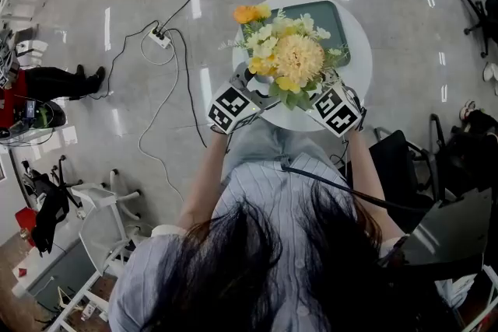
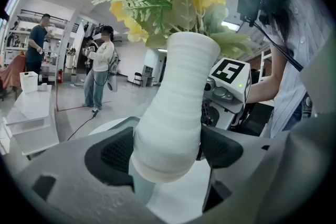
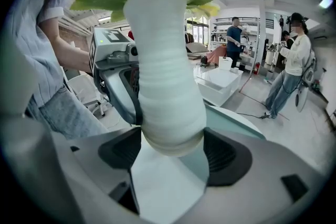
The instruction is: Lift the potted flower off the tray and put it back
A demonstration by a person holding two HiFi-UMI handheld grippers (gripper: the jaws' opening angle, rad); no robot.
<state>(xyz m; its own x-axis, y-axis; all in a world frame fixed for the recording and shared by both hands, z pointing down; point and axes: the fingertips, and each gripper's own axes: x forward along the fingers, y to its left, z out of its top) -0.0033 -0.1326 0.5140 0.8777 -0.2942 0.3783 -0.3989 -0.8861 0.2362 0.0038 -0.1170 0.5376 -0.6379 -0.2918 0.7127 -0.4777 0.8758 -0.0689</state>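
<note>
Left claw point(image 2: 167, 152), right claw point(image 3: 172, 150) clamped around pot point(image 2: 178, 86)

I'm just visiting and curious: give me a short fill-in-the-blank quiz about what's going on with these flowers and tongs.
The left tongs and right tongs are both shut on a white vase whose flowers are mostly ___.
The tray lies on a white table whose top is ___ in shape.
Each tongs carries a marker cube printed in black and ___.
Missing: yellow; round; white.
</note>
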